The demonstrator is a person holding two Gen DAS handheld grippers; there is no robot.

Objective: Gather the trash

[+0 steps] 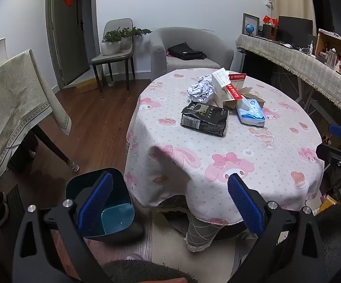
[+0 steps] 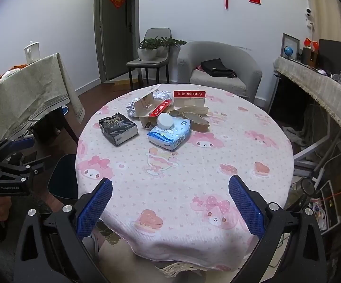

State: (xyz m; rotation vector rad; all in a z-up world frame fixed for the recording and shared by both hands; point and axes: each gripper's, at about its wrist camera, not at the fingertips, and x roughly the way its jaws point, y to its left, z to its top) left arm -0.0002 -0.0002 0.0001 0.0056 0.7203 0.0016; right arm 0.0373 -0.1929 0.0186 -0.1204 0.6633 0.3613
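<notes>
A heap of trash lies on the far half of the round table (image 1: 229,146) (image 2: 184,188): a black foil packet (image 1: 204,118) (image 2: 118,128), crumpled white paper (image 1: 199,90) (image 2: 132,106), red-and-white SanDisk boxes (image 1: 229,87) (image 2: 188,97), a blue tissue pack (image 1: 250,113) (image 2: 169,134) with a white round lid (image 2: 165,120) on it. A dark blue bin (image 1: 104,202) (image 2: 61,176) stands on the floor left of the table. My left gripper (image 1: 170,200) is open and empty, above the bin and the table's near-left edge. My right gripper (image 2: 170,204) is open and empty over the table's near edge.
A cloth-covered table (image 1: 10,99) (image 2: 28,87) stands at the left. A grey armchair (image 1: 189,52) (image 2: 220,70) and a chair with plants (image 1: 116,47) (image 2: 151,54) stand behind. A long cluttered counter (image 1: 300,63) (image 2: 323,87) runs along the right.
</notes>
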